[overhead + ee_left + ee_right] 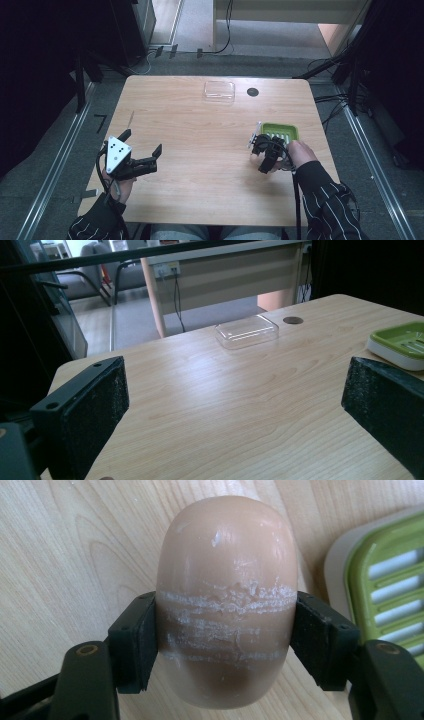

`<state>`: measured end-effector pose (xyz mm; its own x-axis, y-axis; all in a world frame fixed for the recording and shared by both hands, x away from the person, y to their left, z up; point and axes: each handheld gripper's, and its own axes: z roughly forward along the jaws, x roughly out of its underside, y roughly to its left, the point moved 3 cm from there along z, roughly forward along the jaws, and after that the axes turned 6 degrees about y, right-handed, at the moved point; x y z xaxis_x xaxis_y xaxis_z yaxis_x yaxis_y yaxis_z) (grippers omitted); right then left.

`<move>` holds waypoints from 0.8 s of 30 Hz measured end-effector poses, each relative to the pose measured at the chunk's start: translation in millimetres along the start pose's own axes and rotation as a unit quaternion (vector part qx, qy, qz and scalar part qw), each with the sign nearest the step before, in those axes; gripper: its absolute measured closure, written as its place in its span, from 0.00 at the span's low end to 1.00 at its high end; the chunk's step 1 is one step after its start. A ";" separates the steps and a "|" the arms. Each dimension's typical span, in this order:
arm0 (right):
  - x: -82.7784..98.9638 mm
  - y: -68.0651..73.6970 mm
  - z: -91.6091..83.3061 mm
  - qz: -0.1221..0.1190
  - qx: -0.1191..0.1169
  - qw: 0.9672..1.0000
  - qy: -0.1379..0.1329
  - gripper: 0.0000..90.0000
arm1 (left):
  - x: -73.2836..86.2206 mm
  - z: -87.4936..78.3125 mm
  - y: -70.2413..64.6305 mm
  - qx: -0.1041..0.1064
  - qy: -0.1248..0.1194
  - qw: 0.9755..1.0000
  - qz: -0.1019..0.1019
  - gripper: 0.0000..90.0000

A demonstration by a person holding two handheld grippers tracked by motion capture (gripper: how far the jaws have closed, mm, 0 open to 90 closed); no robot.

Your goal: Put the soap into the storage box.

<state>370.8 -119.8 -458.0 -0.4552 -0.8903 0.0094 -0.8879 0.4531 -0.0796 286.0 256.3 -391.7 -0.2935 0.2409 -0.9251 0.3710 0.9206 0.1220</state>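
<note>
A tan, oval bar of soap with white scrape marks across its middle sits between the pads of my right gripper, which is shut on it just above the wooden table. Right beside it lies a green slotted soap dish on a white base, seen too in the right gripper view and in the left gripper view. In the high view the right gripper hovers at the dish's near-left edge. My left gripper rests at the table's left, jaws wide apart and empty.
A clear plastic lid lies at the far middle of the table, next to a dark round cable hole. A metal rail runs along the floor on the left. Cables and dark stands crowd the floor at the right.
</note>
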 end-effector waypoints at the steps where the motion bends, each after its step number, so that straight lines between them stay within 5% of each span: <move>1: 0.7 -0.8 -0.8 -0.001 0.002 1.000 -0.001 0.38 | 0.0 0.0 0.0 0.000 0.000 1.000 0.000 0.00; 24: 13.5 -15.1 -11.7 -0.009 0.011 1.000 -0.009 0.38 | 0.1 -0.2 0.1 0.000 0.000 1.000 0.000 0.00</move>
<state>377.2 -138.1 -445.0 -0.4374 -0.8992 -0.0072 -0.8943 0.4359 -0.1008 285.8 256.5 -391.7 -0.2929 0.2409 -0.9253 0.3719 0.9202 0.1218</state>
